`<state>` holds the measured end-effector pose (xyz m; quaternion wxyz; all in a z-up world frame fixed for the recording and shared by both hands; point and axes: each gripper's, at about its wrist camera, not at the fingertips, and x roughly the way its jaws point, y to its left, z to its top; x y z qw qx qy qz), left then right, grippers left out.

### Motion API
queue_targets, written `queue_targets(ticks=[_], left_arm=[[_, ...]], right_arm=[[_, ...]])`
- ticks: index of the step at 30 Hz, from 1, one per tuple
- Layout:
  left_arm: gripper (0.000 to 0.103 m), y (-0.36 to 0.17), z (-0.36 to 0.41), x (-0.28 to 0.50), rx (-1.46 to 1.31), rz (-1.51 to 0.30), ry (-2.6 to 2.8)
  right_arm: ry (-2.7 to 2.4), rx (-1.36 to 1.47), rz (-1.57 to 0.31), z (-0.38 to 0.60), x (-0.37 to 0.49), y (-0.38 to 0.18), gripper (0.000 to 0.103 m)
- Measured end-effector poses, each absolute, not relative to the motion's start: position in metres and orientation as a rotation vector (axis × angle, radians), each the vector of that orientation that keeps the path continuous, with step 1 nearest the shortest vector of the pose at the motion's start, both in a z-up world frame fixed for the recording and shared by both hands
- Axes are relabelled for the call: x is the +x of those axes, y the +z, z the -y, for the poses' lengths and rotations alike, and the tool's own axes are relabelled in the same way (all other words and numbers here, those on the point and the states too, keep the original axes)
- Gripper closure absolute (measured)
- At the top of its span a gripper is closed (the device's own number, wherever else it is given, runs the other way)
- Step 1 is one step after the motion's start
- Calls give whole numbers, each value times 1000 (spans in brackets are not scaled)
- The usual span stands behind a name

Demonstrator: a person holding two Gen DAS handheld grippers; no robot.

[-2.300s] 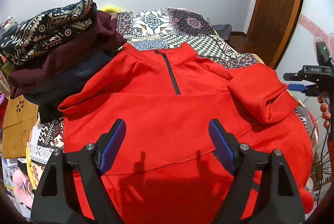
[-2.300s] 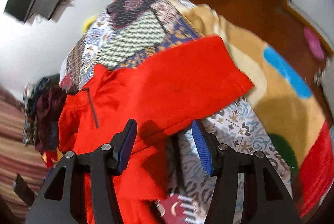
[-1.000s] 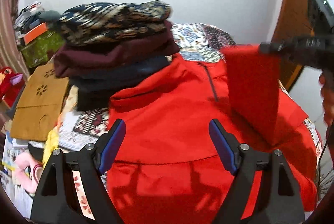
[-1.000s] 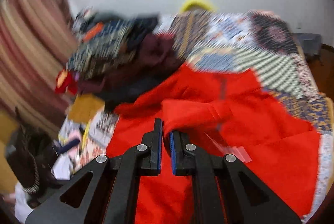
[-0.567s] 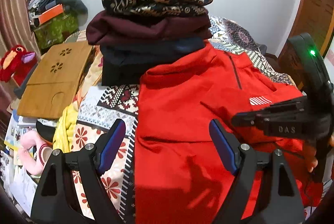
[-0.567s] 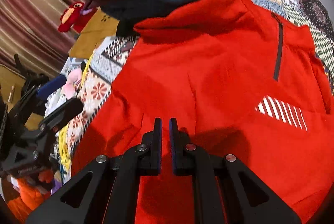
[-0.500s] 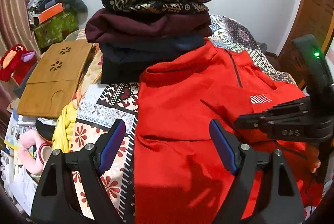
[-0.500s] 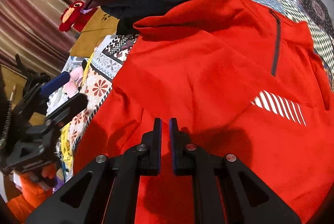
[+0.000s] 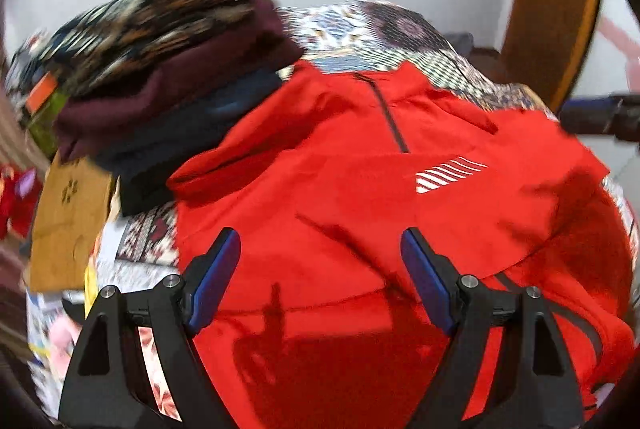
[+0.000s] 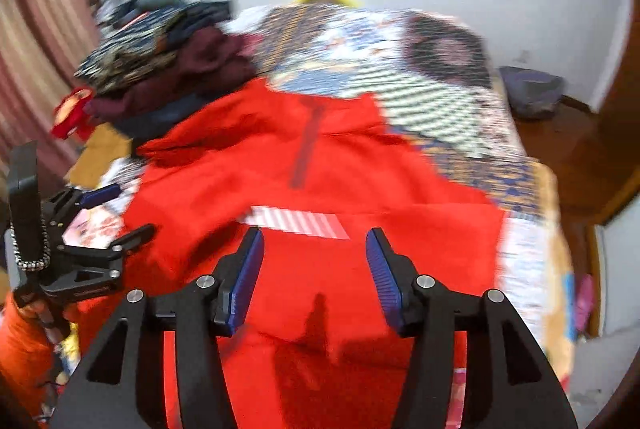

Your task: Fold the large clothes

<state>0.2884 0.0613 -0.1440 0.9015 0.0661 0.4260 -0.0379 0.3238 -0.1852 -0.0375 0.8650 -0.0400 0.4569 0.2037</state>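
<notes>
Right gripper [image 10: 315, 275] has just let go: a second ago its fingers were pinched together on the right sleeve of the red pullover [image 9: 360, 197], carrying it across the chest. Its jaws are opening at this moment and nothing sits between them; they hang above the cloth. The sleeve [image 10: 360, 261] now lies folded across the front, its striped white patch [image 10: 296, 223] facing up just below the zip [image 9: 390, 123]. So the right-sleeve fold looks done.

Left gripper [image 9: 320, 283] is unchanged, fingers wide apart and empty, hovering over the lower left part of the pullover. It has swung back from the left side of the bed toward the garment's middle.

The pullover lies face up on the patterned bedspread [image 9: 400, 29], collar toward the wall, with its left shoulder right against the stack of folded clothes [image 9: 168, 69]. The left sleeve [image 9: 224, 169] still looks bunched near the stack and not folded in.

Judgement: one sleeve in, the other sleeve and the body folds remain. Next comes the left sleeve, probably for the left gripper. The stack crowds that side, so a snag there is possible. Both views are motion-blurred, so fine creases are unreadable.
</notes>
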Motion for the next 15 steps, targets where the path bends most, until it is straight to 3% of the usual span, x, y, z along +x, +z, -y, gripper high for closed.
queue_targets(ticks=[8, 10, 15], left_arm=[[21, -183, -6, 330, 320, -983, -140], [27, -195, 0, 336, 337, -1007, -146], [63, -215, -1, 352, 345, -1038, -105]], right_arm=[[231, -13, -992, 261, 330, -58, 54], [198, 7, -1016, 272, 329, -68, 54], [177, 68, -1091, 290, 329, -95, 53]])
